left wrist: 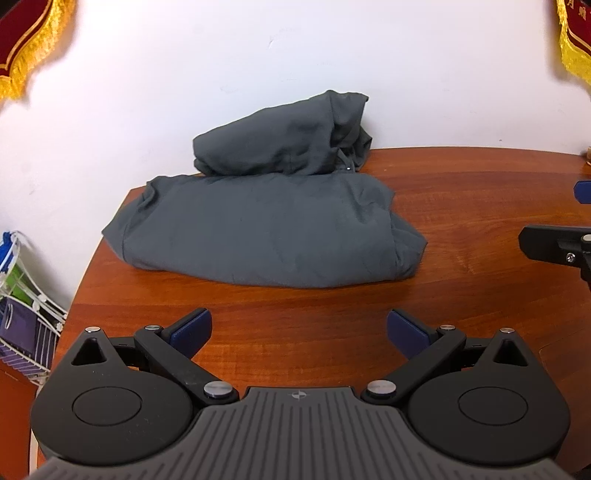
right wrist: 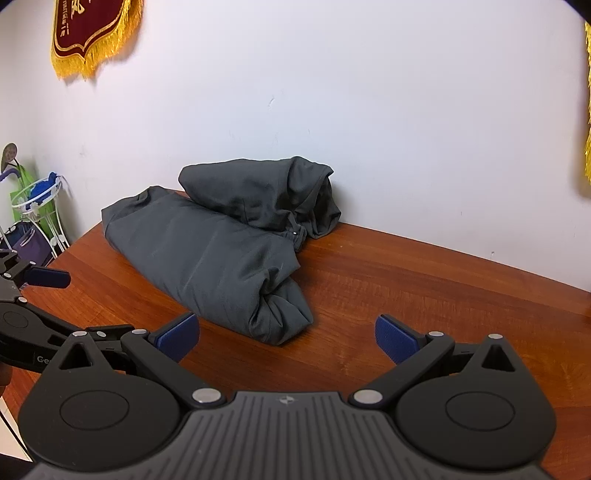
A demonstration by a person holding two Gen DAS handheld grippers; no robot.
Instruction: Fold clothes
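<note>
A dark grey garment [left wrist: 266,225] lies folded on the wooden table [left wrist: 461,206], its far part bunched up against the white wall. In the right wrist view the same garment [right wrist: 221,251] stretches from the wall toward the camera. My left gripper [left wrist: 299,332] is open, hovering over bare wood a little in front of the garment's near edge, holding nothing. My right gripper [right wrist: 287,338] is open too, just short of the garment's near right corner, nothing between its blue pads. The right gripper's tip shows at the right edge of the left wrist view.
A white wire rack [left wrist: 22,295] with bags stands left of the table, also seen as a rack [right wrist: 33,210] in the right wrist view. Red pennants with gold fringe [right wrist: 92,33] hang on the wall. Bare wood extends right of the garment.
</note>
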